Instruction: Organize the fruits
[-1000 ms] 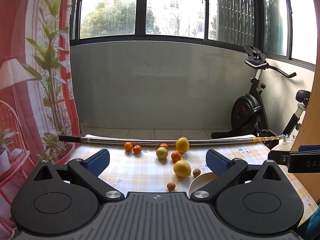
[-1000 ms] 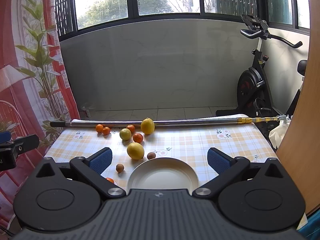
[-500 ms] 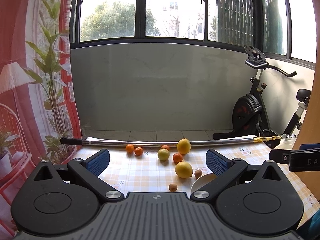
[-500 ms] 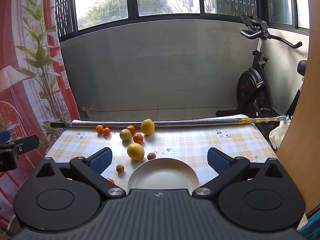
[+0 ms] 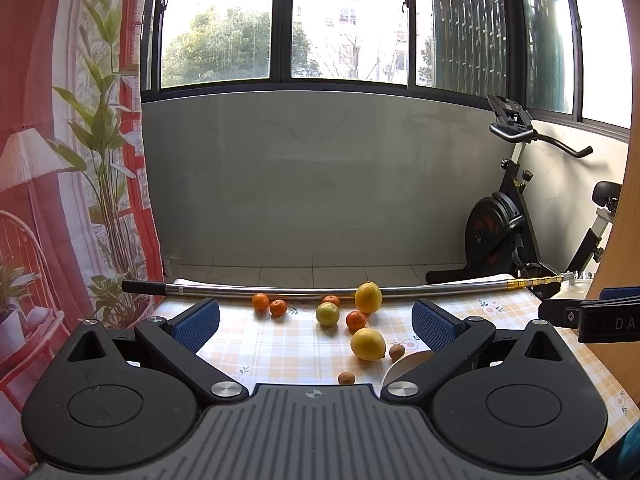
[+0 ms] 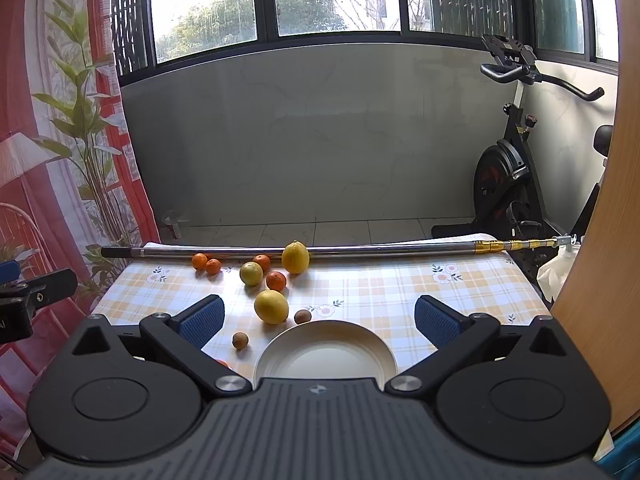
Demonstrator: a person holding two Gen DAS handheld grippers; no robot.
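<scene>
The plate [image 5: 404,364] and an orange fruit [image 6: 221,362], perhaps a tangerine, sit mostly hidden.

Left gripper [image 5: 315,322] spread wide, lemons [image 5: 368,344], tangerines [image 5: 260,302], checked tablecloth [image 5: 280,344]

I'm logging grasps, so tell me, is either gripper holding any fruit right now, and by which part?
Nothing is held. The left gripper and right gripper are both open and empty, above the table.

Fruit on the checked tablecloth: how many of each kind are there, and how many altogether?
Yellow lemons: 2
Greenish citrus: 1
Tangerines: 5, one mostly hidden
Small brown fruits: 2
Total: 10
</scene>
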